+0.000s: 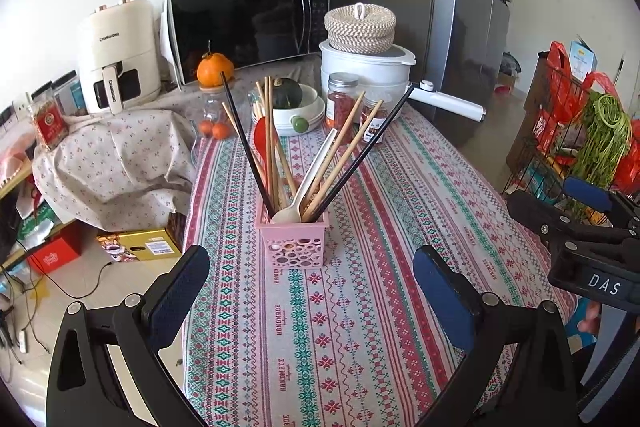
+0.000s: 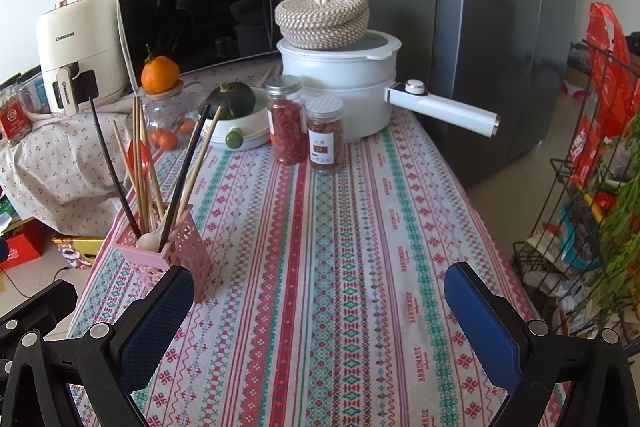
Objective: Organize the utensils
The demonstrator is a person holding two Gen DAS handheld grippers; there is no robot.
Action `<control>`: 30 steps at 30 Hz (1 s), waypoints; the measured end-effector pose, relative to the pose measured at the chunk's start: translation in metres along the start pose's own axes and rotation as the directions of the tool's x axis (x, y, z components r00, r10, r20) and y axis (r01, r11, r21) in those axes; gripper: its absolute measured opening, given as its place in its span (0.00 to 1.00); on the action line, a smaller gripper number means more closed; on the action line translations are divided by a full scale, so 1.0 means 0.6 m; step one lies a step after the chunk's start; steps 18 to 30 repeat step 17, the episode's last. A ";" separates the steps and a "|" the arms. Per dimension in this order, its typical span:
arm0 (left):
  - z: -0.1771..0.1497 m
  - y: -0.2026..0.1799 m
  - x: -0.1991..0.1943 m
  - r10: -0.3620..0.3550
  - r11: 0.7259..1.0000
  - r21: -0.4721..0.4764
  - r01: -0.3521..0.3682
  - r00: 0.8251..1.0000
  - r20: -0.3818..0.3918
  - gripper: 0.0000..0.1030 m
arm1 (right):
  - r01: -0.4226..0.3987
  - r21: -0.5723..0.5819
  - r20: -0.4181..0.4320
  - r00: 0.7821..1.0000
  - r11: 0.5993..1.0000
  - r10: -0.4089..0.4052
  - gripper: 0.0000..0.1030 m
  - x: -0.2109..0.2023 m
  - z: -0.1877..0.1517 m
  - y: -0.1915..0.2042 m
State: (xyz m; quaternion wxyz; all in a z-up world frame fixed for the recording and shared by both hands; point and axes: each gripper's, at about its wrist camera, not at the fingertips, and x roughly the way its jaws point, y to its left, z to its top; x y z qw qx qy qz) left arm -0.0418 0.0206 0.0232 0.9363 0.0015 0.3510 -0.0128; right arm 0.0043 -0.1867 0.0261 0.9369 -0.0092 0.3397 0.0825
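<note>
Nearest the lens: left gripper with blue-padded black fingers spread wide, empty, low over the striped, patterned tablecloth. Just ahead, upright near the table's left edge: pink perforated plastic utensil basket, crammed with bamboo chopsticks, black chopsticks, a white plastic spoon and a red spoon. Right gripper likewise released and empty, to the basket's right. Likely hazard: splayed sticks snagged on approach, light basket tipped off the edge.
</note>
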 end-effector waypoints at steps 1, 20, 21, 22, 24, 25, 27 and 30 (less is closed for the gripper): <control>0.000 0.000 0.001 -0.001 1.000 0.000 0.001 1.000 -0.002 1.00 | 0.000 0.000 0.000 1.000 1.000 0.000 1.00 0.000 0.000 0.000; -0.004 0.001 0.013 -0.032 0.999 -0.016 0.032 0.999 -0.030 1.00 | 0.000 0.004 -0.013 1.000 1.000 0.000 1.00 0.004 -0.003 -0.001; -0.004 0.001 0.013 -0.032 0.999 -0.016 0.032 0.999 -0.030 1.00 | 0.000 0.004 -0.013 1.000 1.000 0.000 1.00 0.004 -0.003 -0.001; -0.004 0.001 0.013 -0.032 0.999 -0.016 0.032 0.999 -0.030 1.00 | 0.000 0.004 -0.013 1.000 1.000 0.000 1.00 0.004 -0.003 -0.001; -0.004 0.001 0.013 -0.032 0.999 -0.016 0.032 0.999 -0.030 1.00 | 0.000 0.004 -0.013 1.000 1.000 0.000 1.00 0.004 -0.003 -0.001; -0.004 0.001 0.013 -0.032 0.999 -0.016 0.032 0.999 -0.030 1.00 | 0.000 0.004 -0.013 1.000 1.000 0.000 1.00 0.004 -0.003 -0.001; -0.004 0.001 0.013 -0.032 0.999 -0.016 0.032 0.999 -0.030 1.00 | 0.000 0.004 -0.013 1.000 1.000 0.000 1.00 0.004 -0.003 -0.001; -0.004 0.001 0.013 -0.032 0.999 -0.016 0.032 0.999 -0.030 1.00 | 0.000 0.004 -0.013 1.000 1.000 0.000 1.00 0.004 -0.003 -0.001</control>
